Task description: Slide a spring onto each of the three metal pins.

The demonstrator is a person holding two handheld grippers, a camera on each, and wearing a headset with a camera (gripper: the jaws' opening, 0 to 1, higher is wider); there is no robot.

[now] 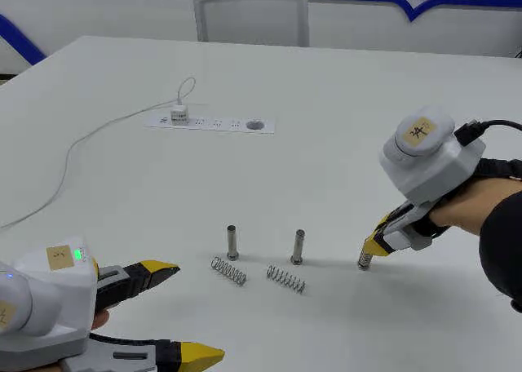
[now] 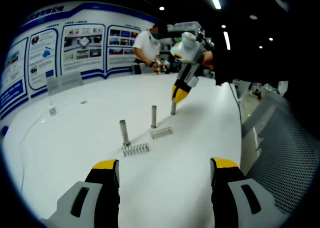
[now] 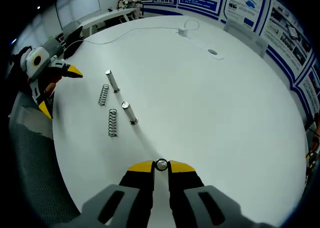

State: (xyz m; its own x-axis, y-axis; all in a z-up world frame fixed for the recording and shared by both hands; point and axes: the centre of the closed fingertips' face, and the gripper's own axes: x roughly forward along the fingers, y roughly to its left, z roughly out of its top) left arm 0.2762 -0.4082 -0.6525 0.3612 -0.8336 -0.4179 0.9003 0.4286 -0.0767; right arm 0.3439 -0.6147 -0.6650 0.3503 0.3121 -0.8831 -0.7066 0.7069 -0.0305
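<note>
Two bare metal pins point(image 1: 232, 241) point(image 1: 298, 246) stand upright on the white table point(image 1: 326, 103). Two springs point(image 1: 228, 270) point(image 1: 285, 278) lie flat just in front of them. At the right, a third spring point(image 1: 364, 260) sits over the third pin, with my right gripper point(image 1: 373, 248) shut on it; in the right gripper view the pin top point(image 3: 161, 164) shows between the yellow tips. My left gripper point(image 1: 183, 315) is open at the near left, holding nothing. The left gripper view looks between its open jaws point(image 2: 165, 164) at the pins point(image 2: 123, 133) point(image 2: 154, 116) and loose springs point(image 2: 136, 148) point(image 2: 161, 132).
A white power strip point(image 1: 210, 123) with a plug and a trailing cable point(image 1: 73, 148) lies at mid table. A grey chair point(image 1: 251, 17) stands at the far edge. A person point(image 2: 147, 48) works at another bench in the background.
</note>
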